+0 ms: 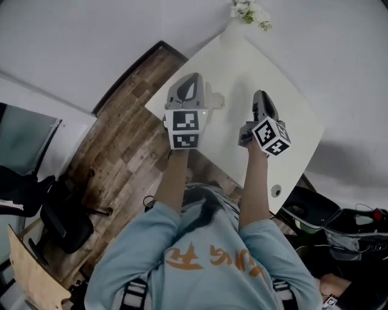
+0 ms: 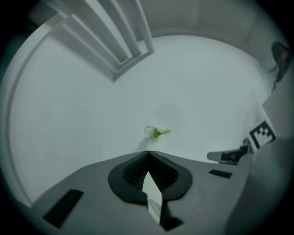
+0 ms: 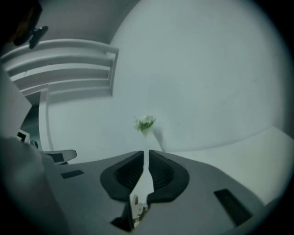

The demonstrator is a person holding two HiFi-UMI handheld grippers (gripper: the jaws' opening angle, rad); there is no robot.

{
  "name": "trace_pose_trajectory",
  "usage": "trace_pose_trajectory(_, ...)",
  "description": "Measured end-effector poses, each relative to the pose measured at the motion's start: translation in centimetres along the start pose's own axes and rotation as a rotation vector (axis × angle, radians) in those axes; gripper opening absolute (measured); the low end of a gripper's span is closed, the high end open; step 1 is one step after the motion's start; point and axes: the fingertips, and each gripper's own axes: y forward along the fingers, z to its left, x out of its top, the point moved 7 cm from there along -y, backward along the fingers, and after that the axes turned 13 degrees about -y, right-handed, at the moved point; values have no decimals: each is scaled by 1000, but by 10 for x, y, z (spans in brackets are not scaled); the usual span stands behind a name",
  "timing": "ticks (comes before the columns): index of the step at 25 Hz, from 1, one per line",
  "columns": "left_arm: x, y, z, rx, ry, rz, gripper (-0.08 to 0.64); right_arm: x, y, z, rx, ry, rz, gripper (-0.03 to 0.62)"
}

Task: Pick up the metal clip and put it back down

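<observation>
Though faint, flowers (image 3: 145, 122) in vase (image 3: 145, 134)

It looks like an office: a white desk (image 1: 291, 97) with flowers (image 1: 251, 12) at its far corner, a black swivel chair (image 1: 65, 225) and a wood-plank floor (image 1: 118, 151).

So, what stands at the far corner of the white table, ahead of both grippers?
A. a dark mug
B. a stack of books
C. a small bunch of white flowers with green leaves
C: the head view shows the white flowers at the far corner of the white table, and each gripper view shows the same green and white bunch straight ahead.
</observation>
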Motion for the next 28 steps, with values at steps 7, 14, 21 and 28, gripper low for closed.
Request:
trace_pose_trajectory(7,30,3,-84,-273,157,-105,23,70,-87,-33,-168,-279,-239,11)
trace_pose_trajectory(14,27,33,-130,-367,147,-106,23,74,-97,-69,-228,-367,-193,12)
trace_pose_trajectory(21,15,58,-154,-407,152,-65,23,85,-88,-86,-223,-420,-166,12)
trace_pose_trajectory(28,17,32,-151,-422,136,-74,23,91,-115,-68,-228,-426,-198,12)
